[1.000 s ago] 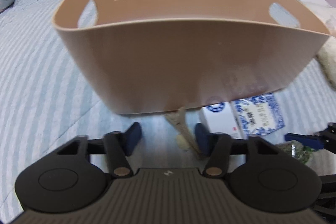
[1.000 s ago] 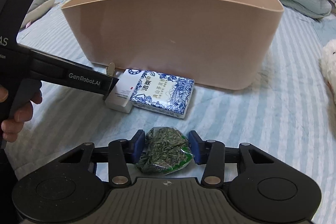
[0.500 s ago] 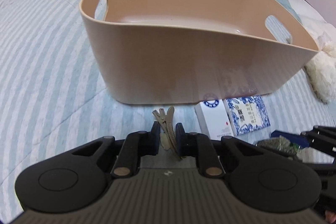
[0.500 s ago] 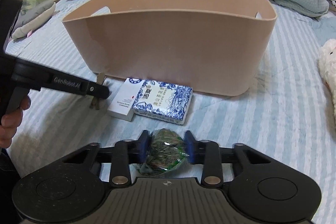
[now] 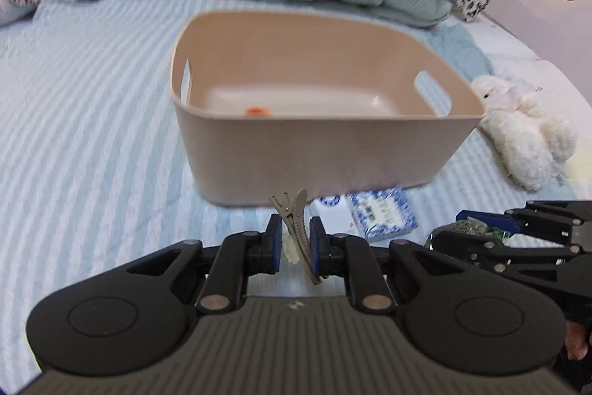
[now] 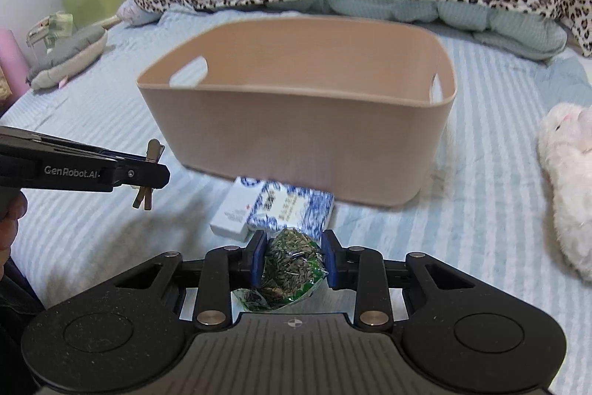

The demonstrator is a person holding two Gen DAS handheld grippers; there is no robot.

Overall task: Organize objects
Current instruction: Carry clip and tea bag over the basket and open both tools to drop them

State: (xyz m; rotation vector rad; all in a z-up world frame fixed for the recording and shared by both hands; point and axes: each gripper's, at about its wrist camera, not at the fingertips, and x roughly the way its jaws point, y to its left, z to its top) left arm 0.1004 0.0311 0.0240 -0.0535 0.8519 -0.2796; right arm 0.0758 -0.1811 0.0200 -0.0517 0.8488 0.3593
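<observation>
Left gripper [image 5: 293,243] fingers clenched on metal hair clip [image 5: 296,223], clip raised above bed [image 5: 85,136], tip toward 12 o'clock. Right gripper [image 6: 293,258] fingers clenched on green packet of dried leaves [image 6: 290,265], also lifted off bed. Beige basket [image 6: 296,136] at 12 o'clock of both grippers, standing on striped bedspread; small orange thing [image 5: 257,111] on its floor. Blue-white box [image 6: 292,206] and white box [image 6: 231,215] side by side, touching, just before basket's near wall. White plush toy [image 6: 566,165] at 3 o'clock of basket.
</observation>
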